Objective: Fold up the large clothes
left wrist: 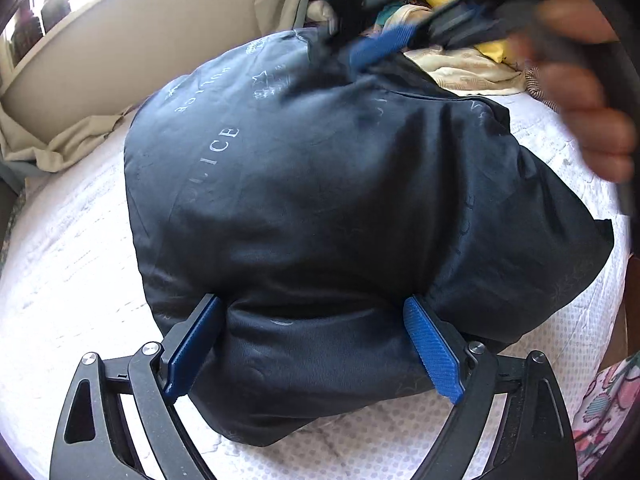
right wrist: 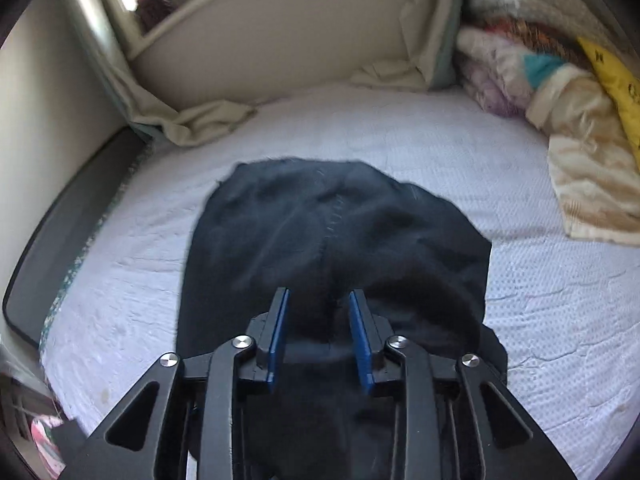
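A large dark navy garment (left wrist: 320,200) with faint pale lettering lies bunched on the white bed (left wrist: 72,248). My left gripper (left wrist: 312,312) is open, its blue pads on either side of a thick fold at the garment's near edge. The right gripper shows blurred in the left wrist view (left wrist: 380,46) at the garment's far edge, with a hand behind it. In the right wrist view the garment (right wrist: 320,232) spreads ahead, and my right gripper (right wrist: 318,300) stands above it with its jaws partly apart around a raised fold of cloth.
A pile of cream, yellow and patterned bedding (right wrist: 560,100) lies at the right of the bed. Beige curtain cloth (right wrist: 200,120) hangs by the wall under the window sill (right wrist: 192,12). A dark bed edge (right wrist: 60,248) runs along the left. Floral fabric (left wrist: 600,412) sits lower right.
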A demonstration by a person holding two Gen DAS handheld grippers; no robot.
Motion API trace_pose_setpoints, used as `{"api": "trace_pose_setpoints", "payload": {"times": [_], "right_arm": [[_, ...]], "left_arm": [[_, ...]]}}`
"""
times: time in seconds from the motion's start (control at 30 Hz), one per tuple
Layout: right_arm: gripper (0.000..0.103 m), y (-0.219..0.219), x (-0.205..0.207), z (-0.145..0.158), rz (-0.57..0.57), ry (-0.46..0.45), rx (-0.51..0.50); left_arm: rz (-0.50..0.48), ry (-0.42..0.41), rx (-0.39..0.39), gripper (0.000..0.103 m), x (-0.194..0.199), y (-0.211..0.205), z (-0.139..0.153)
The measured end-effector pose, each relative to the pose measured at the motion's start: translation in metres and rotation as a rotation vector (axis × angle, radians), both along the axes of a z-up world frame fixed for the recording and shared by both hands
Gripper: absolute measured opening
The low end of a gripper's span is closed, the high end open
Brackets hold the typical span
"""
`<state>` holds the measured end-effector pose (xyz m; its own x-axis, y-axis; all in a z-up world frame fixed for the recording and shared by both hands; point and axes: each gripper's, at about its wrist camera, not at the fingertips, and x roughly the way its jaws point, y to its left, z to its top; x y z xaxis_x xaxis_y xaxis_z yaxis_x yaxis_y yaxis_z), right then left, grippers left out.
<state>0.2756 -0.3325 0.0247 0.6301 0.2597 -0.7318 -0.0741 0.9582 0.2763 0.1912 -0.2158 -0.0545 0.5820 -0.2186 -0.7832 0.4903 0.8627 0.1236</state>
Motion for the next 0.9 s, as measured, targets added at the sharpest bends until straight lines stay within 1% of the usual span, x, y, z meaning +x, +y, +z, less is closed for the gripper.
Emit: {"api": "trace_pose_setpoints", "payload": {"times": [0.07, 0.13, 0.27, 0.33, 0.47, 0.53, 0.6, 0.63, 0.7, 0.8, 0.87, 0.9], "right_arm": [[0.023, -0.006, 0.021, -0.02, -0.035, 0.067, -0.005], [0.021, -0.01, 0.038, -0.039, -0.047, 0.13, 0.013], [0.021, -0.006, 0.053, -0.062, -0.038, 0.188, -0.017], [0.018, -0.007, 0.06, -0.076, -0.043, 0.221, -0.022], [0.011, -0.01, 0.072, -0.095, -0.058, 0.242, -0.033], [0.005, -0.006, 0.076, -0.102, -0.065, 0.229, -0.083], [0.0, -0.001, 0.078, -0.104, -0.081, 0.217, -0.123], [0.0, 0.0, 0.079, -0.105, -0.095, 0.209, -0.137], [0.0, -0.001, 0.08, -0.102, -0.113, 0.201, -0.128], [0.0, -0.006, 0.072, -0.092, -0.126, 0.184, -0.08], [0.0, -0.015, 0.062, -0.079, -0.127, 0.17, -0.005], [0.003, -0.02, 0.055, -0.072, -0.129, 0.166, 0.023]], "left_arm": [[-0.011, 0.0, 0.0, 0.093, 0.002, 0.001, 0.0], [-0.017, -0.004, 0.004, 0.093, 0.003, -0.001, -0.002], [-0.028, -0.019, 0.003, 0.093, 0.006, -0.003, -0.005], [-0.035, -0.034, 0.007, 0.094, 0.004, -0.004, -0.007], [-0.043, -0.045, 0.007, 0.094, 0.004, -0.005, -0.008], [-0.047, -0.041, 0.006, 0.095, 0.007, -0.007, -0.007], [-0.05, -0.038, 0.009, 0.095, 0.009, -0.007, -0.007], [-0.051, -0.034, 0.01, 0.095, 0.009, -0.007, -0.007], [-0.047, -0.02, 0.011, 0.097, 0.011, -0.006, -0.007], [-0.038, -0.005, 0.014, 0.099, 0.014, -0.004, -0.006], [-0.032, 0.004, 0.014, 0.099, 0.015, -0.003, -0.006], [-0.03, 0.006, 0.013, 0.1, 0.015, -0.003, -0.006]]}}
